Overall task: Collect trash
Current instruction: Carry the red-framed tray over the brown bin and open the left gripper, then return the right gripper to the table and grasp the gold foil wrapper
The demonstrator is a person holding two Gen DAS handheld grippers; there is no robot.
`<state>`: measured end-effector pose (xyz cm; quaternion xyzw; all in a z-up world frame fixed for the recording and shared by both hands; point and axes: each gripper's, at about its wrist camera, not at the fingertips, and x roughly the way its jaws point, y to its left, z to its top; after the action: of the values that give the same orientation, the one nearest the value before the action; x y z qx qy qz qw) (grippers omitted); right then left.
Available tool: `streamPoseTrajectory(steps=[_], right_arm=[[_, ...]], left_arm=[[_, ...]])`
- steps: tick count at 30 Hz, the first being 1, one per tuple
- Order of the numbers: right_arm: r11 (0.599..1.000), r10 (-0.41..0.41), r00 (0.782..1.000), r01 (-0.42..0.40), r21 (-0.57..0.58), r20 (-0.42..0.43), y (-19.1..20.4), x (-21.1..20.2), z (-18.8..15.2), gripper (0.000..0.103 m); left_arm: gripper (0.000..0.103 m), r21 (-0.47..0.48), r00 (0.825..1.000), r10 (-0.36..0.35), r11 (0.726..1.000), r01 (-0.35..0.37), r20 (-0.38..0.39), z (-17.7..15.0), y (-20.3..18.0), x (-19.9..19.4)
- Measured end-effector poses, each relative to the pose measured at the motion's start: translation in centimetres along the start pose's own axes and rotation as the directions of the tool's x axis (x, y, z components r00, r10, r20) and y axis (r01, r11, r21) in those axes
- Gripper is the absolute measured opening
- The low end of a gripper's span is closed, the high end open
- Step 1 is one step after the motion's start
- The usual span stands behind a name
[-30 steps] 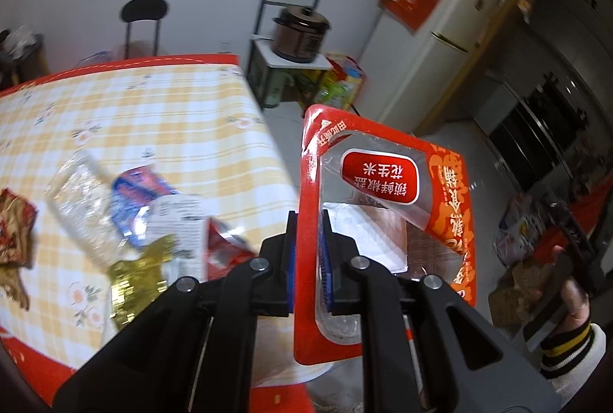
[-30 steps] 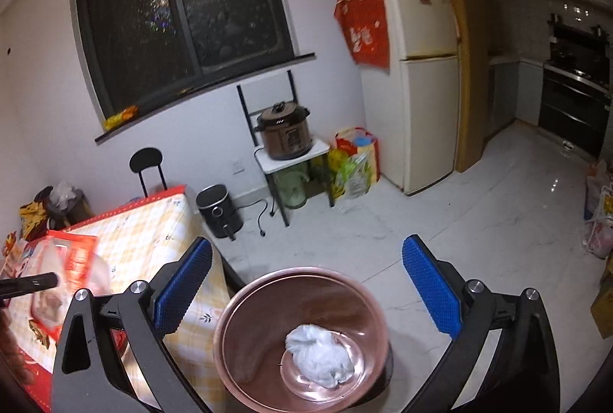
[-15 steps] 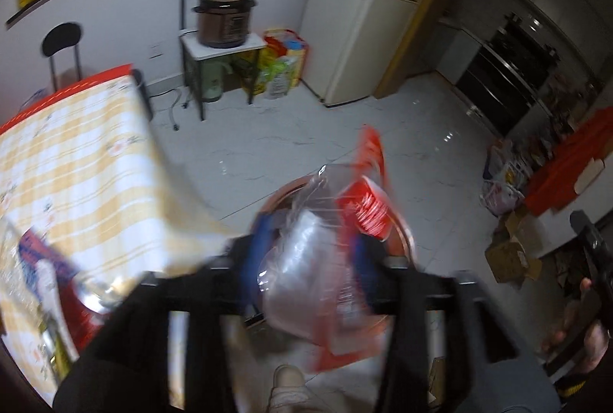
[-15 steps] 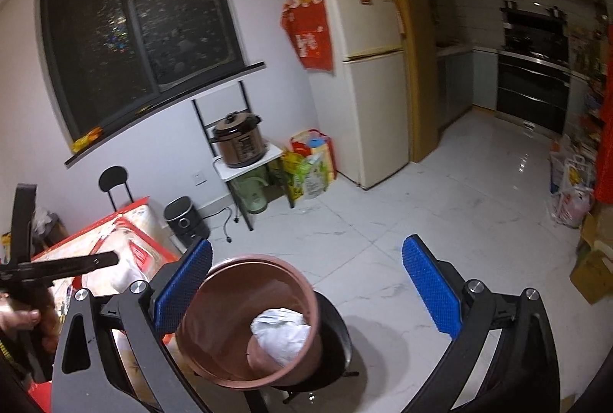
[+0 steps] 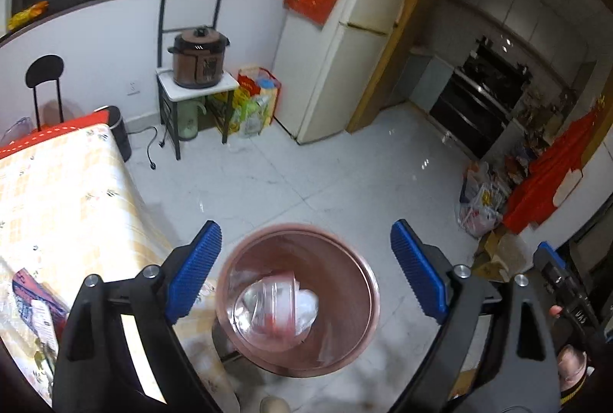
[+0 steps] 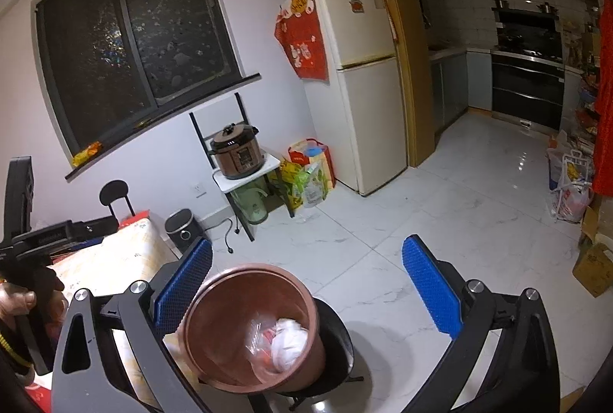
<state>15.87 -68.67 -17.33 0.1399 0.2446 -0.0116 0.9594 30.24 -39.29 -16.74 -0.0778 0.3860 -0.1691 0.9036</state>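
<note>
My left gripper hovers over the brown trash bin, its jaws opening wide with nothing between them. The red-and-clear snack bag lies blurred inside the bin beside a crumpled white paper. More wrappers lie on the yellow-checked table at the left. My right gripper stands open and empty, above and just beyond the bin, where the bag shows. A hand holds the left gripper's body at the left edge of the right wrist view.
The bin rests on a black stool beside the table's edge. Beyond, white tile floor runs to a fridge, a cooker on a small stand, a black chair and bags at the right.
My left gripper swung from over the table to over the bin, opened and let go of the red snack bag, which dropped into the bin. The right gripper shifted slightly and stayed open.
</note>
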Motion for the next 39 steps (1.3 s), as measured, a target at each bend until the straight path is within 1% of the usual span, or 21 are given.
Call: streamPoseTrajectory(steps=[3, 4, 8, 12, 16, 17, 18, 20, 22, 25, 26, 29, 31, 32, 34, 35, 38, 39], right_arm=[[1.000, 0.012, 1.000, -0.012, -0.012, 0.020, 0.9, -0.3, 0.5, 0.098], [1.000, 0.016, 0.999, -0.016, -0.017, 0.027, 1.2, -0.5, 0.6, 0.098], [0.999, 0.035, 0.998, -0.034, -0.021, 0.044, 2.1, -0.9, 1.2, 0.098], [0.997, 0.071, 0.997, -0.070, -0.031, 0.043, 3.2, -0.9, 1.5, 0.098], [0.992, 0.111, 0.993, -0.109, -0.063, 0.025, 5.3, -0.3, 1.5, 0.098], [0.990, 0.122, 0.992, -0.120, -0.070, 0.022, 5.9, -0.2, 1.4, 0.098], [0.988, 0.135, 0.991, -0.133, -0.076, 0.020, 6.5, 0.0, 1.3, 0.098], [0.982, 0.171, 0.985, -0.169, -0.089, 0.015, 8.0, 0.2, 1.0, 0.098], [0.974, 0.203, 0.979, -0.201, -0.102, 0.005, 9.5, 0.7, 0.6, 0.098], [0.956, 0.264, 0.964, -0.266, -0.124, -0.034, 13.0, 1.7, -0.1, 0.098], [0.949, 0.284, 0.958, -0.287, -0.130, -0.046, 14.3, 2.0, -0.4, 0.098], [0.928, 0.331, 0.941, -0.339, -0.152, -0.075, 18.2, 2.3, -1.5, 0.098], [0.917, 0.352, 0.932, -0.362, -0.168, -0.088, 20.9, 2.1, -2.3, 0.098], [0.913, 0.357, 0.929, -0.369, -0.173, -0.097, 22.2, 2.1, -2.7, 0.098], [0.898, 0.390, 0.912, -0.407, -0.167, -0.129, 25.0, 1.9, -3.5, 0.098], [0.885, 0.411, 0.899, -0.434, -0.168, -0.153, 26.8, 1.6, -4.3, 0.098], [0.868, 0.416, 0.885, -0.455, -0.198, -0.207, 31.6, 1.1, -6.1, 0.098], [0.863, 0.412, 0.882, -0.458, -0.212, -0.228, 33.1, 1.0, -6.8, 0.098]], left_arm=[[0.095, -0.008, 0.998, 0.030, 1.000, -0.029, 0.047, 0.3, 0.7, -2.2], [0.097, -0.008, 0.997, 0.046, 0.999, -0.046, 0.065, 0.4, 0.9, -3.0], [0.097, -0.017, 0.985, 0.107, 0.994, -0.105, 0.134, 0.5, 2.5, -6.5], [0.097, -0.042, 0.962, 0.183, 0.983, -0.178, 0.201, -0.1, 4.9, -10.6], [0.097, -0.098, 0.933, 0.276, 0.961, -0.260, 0.232, -1.3, 7.9, -14.6], [0.097, -0.125, 0.922, 0.307, 0.951, -0.284, 0.237, -1.8, 9.2, -15.9], [0.097, -0.141, 0.914, 0.327, 0.943, -0.300, 0.239, -2.2, 9.9, -16.7], [0.097, -0.194, 0.892, 0.384, 0.919, -0.344, 0.239, -3.3, 12.1, -19.1], [0.097, -0.232, 0.875, 0.424, 0.898, -0.373, 0.234, -4.3, 13.7, -21.1], [0.097, -0.296, 0.843, 0.492, 0.856, -0.424, 0.216, -6.6, 17.0, -24.4], [0.097, -0.320, 0.829, 0.520, 0.836, -0.445, 0.206, -7.6, 18.2, -25.8], [0.097, -0.364, 0.798, 0.576, 0.793, -0.490, 0.181, -9.8, 21.4, -28.8], [0.097, -0.379, 0.785, 0.597, 0.773, -0.509, 0.164, -11.1, 23.5, -30.4], [0.097, -0.383, 0.782, 0.603, 0.767, -0.514, 0.158, -11.5, 24.2, -30.9], [0.097, -0.397, 0.775, 0.616, 0.753, -0.525, 0.144, -12.6, 26.5, -32.6], [0.097, -0.405, 0.772, 0.619, 0.749, -0.524, 0.145, -13.3, 27.9, -33.7], [0.097, -0.425, 0.767, 0.625, 0.740, -0.522, 0.146, -14.3, 30.6, -34.9], [0.097, -0.433, 0.770, 0.622, 0.739, -0.517, 0.143, -14.8, 31.9, -35.3]])
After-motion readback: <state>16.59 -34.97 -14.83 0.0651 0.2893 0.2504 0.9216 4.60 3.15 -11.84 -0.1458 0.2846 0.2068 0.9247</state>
